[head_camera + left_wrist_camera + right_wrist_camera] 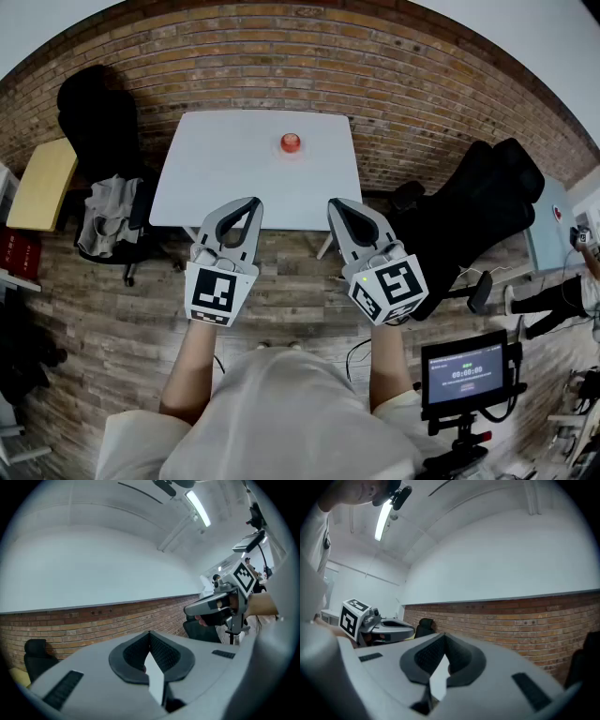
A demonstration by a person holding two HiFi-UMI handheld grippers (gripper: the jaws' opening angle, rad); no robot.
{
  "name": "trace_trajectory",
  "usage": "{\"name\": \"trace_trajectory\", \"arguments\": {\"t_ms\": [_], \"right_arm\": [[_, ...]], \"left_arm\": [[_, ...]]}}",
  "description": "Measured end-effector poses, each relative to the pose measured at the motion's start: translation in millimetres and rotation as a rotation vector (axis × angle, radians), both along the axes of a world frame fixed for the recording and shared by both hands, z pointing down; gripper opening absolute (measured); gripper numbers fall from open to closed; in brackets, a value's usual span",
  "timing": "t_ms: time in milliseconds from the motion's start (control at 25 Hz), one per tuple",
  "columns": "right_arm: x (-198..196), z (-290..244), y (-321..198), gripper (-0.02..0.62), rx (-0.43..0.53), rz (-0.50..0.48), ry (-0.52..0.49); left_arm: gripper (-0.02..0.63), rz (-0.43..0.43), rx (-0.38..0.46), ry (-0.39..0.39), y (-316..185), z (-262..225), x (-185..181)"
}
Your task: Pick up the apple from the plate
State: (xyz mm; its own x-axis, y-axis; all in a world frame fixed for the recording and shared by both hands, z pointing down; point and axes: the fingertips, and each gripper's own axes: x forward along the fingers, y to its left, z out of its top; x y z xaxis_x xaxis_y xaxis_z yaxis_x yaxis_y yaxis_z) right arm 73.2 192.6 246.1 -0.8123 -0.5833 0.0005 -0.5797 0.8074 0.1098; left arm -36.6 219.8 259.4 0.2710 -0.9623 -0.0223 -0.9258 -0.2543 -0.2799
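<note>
A red apple (292,142) sits on a small plate at the far middle of the white table (225,178). Both grippers are held level over the floor, short of the table's near edge. My left gripper (255,202) has its jaws closed tip to tip with nothing between them. My right gripper (333,203) is likewise shut and empty. In the left gripper view the left gripper's (150,633) jaws meet, and the right gripper (220,604) shows off to the right. The right gripper view shows that gripper's (443,634) jaws meeting, with the left gripper (386,629) at the left.
A black office chair (94,108) stands left of the table, and another with grey cloth (111,220) on it stands nearer. A large black chair (478,211) is at the right. A yellow side table (42,183) and a monitor on a stand (466,373) flank me.
</note>
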Motion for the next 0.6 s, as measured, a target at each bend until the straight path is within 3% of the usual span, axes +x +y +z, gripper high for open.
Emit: {"name": "trace_trajectory", "arguments": {"t_ms": [280, 600], "right_arm": [[10.2, -7.4, 4.2, 0.002, 0.018, -0.044, -0.062], [23.7, -8.0, -2.9, 0.002, 0.008, -0.056, -0.05]], "left_arm": [[0.005, 0.0, -0.009, 0.005, -2.0, 5.8, 10.0], [0.005, -0.01, -0.019, -0.001, -5.6, 5.2, 23.1]]}}
